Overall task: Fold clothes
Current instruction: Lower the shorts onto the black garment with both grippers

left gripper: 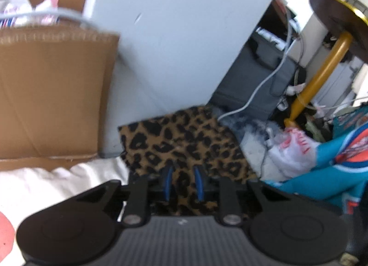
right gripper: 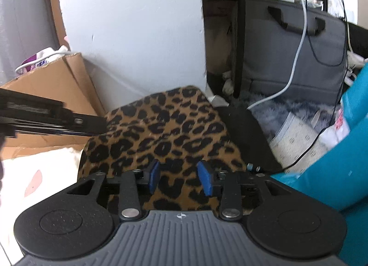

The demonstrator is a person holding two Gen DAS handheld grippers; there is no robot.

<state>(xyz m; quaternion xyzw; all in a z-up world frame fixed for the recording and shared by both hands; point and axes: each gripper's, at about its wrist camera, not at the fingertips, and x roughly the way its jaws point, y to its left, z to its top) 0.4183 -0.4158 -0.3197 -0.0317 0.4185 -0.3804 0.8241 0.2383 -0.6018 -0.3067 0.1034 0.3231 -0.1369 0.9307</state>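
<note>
From the left wrist, the left gripper (left gripper: 185,182) tilts down over the leopard cloth (left gripper: 184,141) — jaws narrowly apart, grip unclear. From the right wrist, the right gripper (right gripper: 180,177) angles down, spread — cloth (right gripper: 165,127) beneath.

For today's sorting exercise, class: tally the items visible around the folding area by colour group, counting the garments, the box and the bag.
Leopard-print brown and black fabric garment: 1
Teal fabric garment with orange and white trim: 1
Brown corrugated cardboard box: 1
Grey fabric laptop bag with black handles: 1
Total: 4
</note>
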